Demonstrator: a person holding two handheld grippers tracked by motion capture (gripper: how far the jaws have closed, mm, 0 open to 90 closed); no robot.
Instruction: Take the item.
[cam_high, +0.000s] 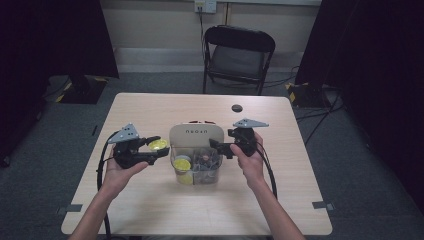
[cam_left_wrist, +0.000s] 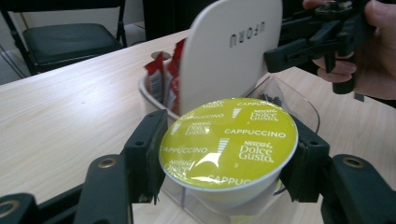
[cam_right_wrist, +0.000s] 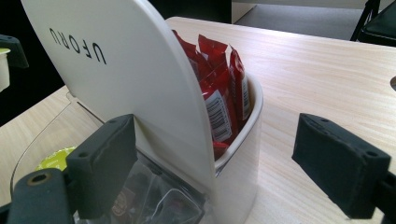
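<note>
Left hand-held gripper (cam_left_wrist: 224, 163): clenched on a coffee capsule (cam_left_wrist: 229, 142), one black pad against each side of the capsule's rim. The capsule's yellow-green foil lid faces up, and its white cup hangs below the pads. In the high view this hand-held gripper (cam_high: 159, 146) is carried above the desk (cam_high: 150, 210), just beside the left wall of the organiser (cam_high: 196, 134), with the capsule (cam_high: 158, 144) at its tip, clear of the organiser.

Right hand-held gripper (cam_right_wrist: 224, 163): released, jaws standing wide. Between them sit the organiser's white upright panel (cam_right_wrist: 116, 70) and the rim of its rear white tub. The left pad lies close against the panel's face; whether it touches cannot be told. The right pad stands well apart, over bare desk. In the high view this hand-held gripper (cam_high: 215, 145) is at the organiser's right edge.

Organiser contents: red sachets (cam_right_wrist: 224, 88) stand upright in the rear tub, behind the panel. The clear front compartment (cam_high: 195, 172) holds another yellow-lidded capsule (cam_high: 182, 164) on the side nearer the left hand-held gripper, and small dark packets beside it.

A black folding chair (cam_high: 239, 55) stands beyond the desk.
</note>
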